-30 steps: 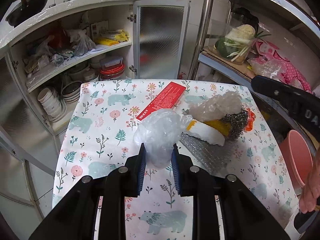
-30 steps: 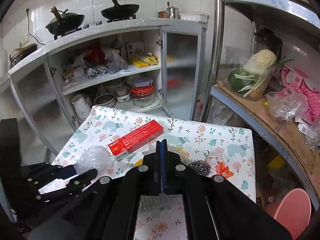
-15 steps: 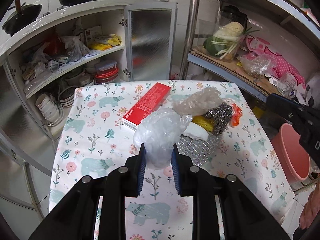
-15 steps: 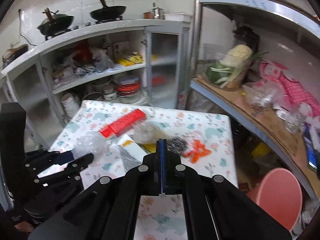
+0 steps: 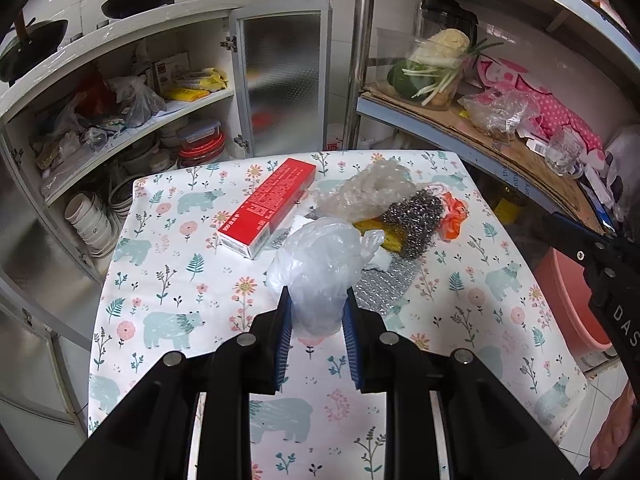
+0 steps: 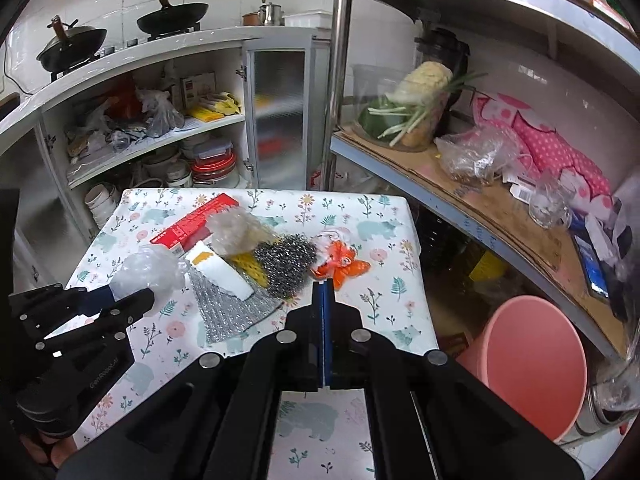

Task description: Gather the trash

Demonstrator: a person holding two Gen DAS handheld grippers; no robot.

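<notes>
Plastic bag [image 5: 320, 276] sits pinched in left gripper [image 5: 316, 312]; right gripper [image 6: 323, 294] pressed together, empty.

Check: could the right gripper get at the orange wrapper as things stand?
Probably yes. The right gripper is shut and empty, just short of the orange wrapper, with nothing between them. The steel scourer lies close beside it; the jaws must open first.

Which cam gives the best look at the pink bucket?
Right wrist. The pink bucket shows its whole open mouth and rim there, on the floor beside the table. In the left wrist view the bucket is only a sliver at the right edge, mostly hidden behind the right hand-held gripper.
</notes>
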